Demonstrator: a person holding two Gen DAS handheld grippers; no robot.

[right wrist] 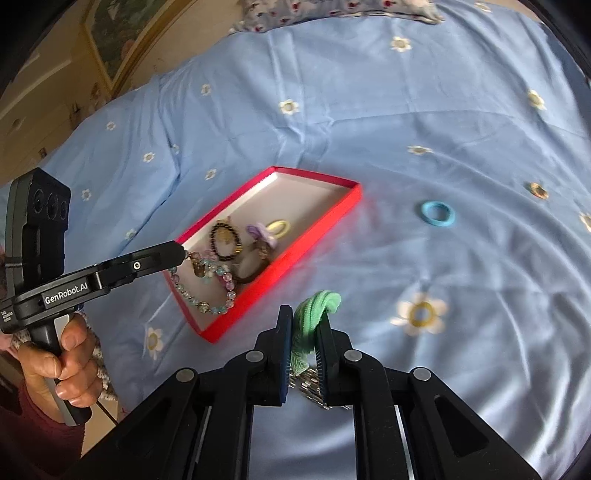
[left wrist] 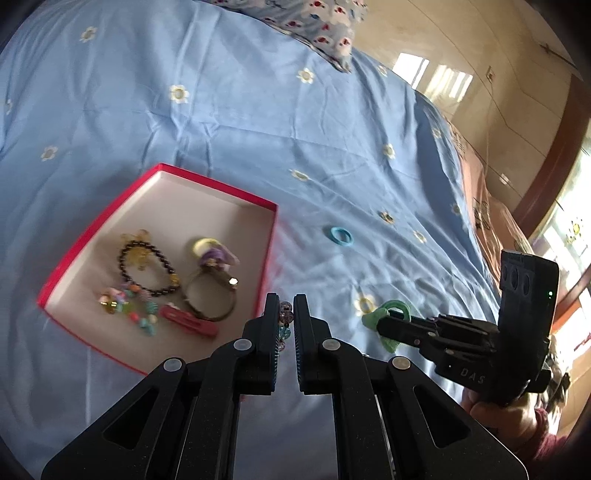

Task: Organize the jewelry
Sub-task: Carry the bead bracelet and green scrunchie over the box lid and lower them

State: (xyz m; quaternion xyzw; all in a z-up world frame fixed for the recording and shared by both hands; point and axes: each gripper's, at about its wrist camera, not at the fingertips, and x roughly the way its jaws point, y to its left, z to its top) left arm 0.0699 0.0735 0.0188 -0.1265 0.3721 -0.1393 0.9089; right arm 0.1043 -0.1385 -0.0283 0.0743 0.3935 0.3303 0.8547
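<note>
- A blue bedsheet [left wrist: 258,122] with small embroidered flowers covers the whole bed and carries everything else; a floral pillow [left wrist: 314,22] lies at its far edge.
- A shallow red box [right wrist: 314,236] with a pale inside sits on the sheet, left of centre in the left wrist view.
- The left gripper [left wrist: 286,306] is held just beside the box's near right corner, its jaws nearly together and clamped on a beaded bracelet [right wrist: 207,291] of clear, pink and turquoise beads. In the right wrist view the bracelet dangles from the fingertips over the near end of the box.
- The right gripper [right wrist: 304,325] is held above the sheet to the right of the box, jaws pressed onto a green hair tie [right wrist: 317,306] that loops up over the fingertips.
- Inside the box lie a dark beaded bracelet [left wrist: 147,266], a brown bangle [left wrist: 210,295], a yellow hair tie with a purple ornament [left wrist: 212,251], a string of colourful beads [left wrist: 136,306] and a red hair clip [left wrist: 188,319].
- A small blue hair tie [left wrist: 340,236] lies alone on the sheet, well to the right of the box and apart from both grippers.
- Something small and metallic shows beneath the right gripper's fingers, too hidden to identify.
</note>
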